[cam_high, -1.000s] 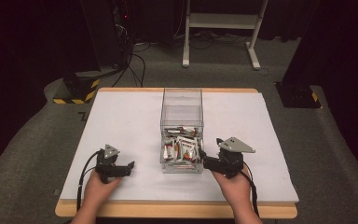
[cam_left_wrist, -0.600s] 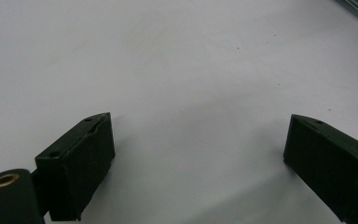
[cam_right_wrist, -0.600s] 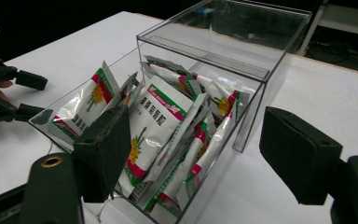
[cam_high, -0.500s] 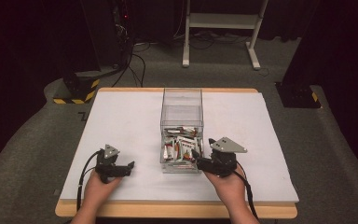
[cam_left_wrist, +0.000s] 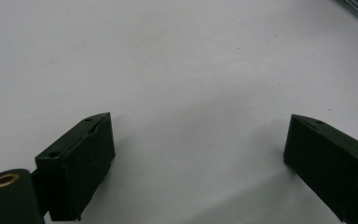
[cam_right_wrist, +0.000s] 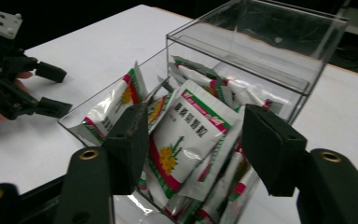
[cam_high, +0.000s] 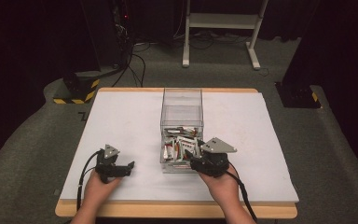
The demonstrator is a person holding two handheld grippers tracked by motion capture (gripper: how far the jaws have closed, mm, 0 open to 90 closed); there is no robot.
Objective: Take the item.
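Observation:
A clear plastic drawer box stands mid-table, its drawer pulled toward me and full of several white sachets printed in red, green and yellow. My right gripper is open at the drawer's near right corner, its jaws spread over the top sachets with nothing between them. Off to the left my left gripper rests open low over the bare white table, jaws wide and empty. The right gripper view catches the left gripper at its left edge.
The white table top ends in a wooden edge near me. Behind the table are a white stand, cables on grey carpet and a yellow-black striped block. Cables trail from both grippers.
My right gripper has shifted left and slightly toward the drawer, now reaching over the sachets. The left gripper has stayed where it was.

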